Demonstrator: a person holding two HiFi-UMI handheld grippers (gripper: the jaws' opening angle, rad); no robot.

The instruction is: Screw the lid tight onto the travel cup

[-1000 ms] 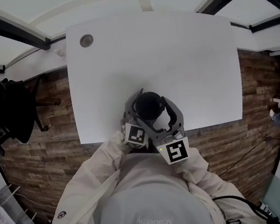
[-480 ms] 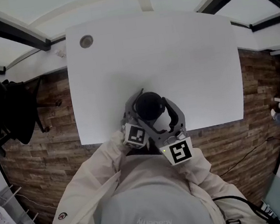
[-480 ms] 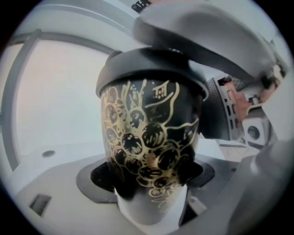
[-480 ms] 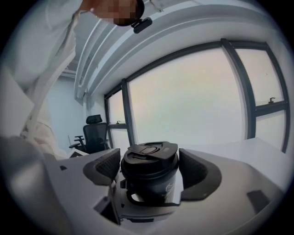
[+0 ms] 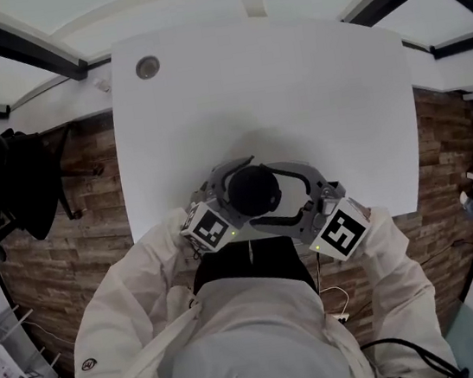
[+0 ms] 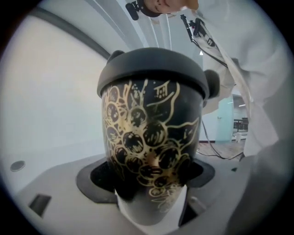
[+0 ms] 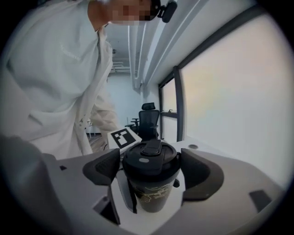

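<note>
On travel cup (image 6: 148, 133), left tongs (image 6: 147, 178) wide; on lid (image 7: 150, 157), right tongs (image 7: 151, 170).

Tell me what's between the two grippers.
The travel cup, lid on: left gripper holds its body, right gripper its lid; the head view shows both.

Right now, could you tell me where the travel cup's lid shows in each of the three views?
Head view: lid, a dark disc at about centre.
Left gripper view: lid upper centre, capping the travel cup.
Right gripper view: lid low centre, between the jaws.
Shared landmark: the round grommet, in all three.
</note>
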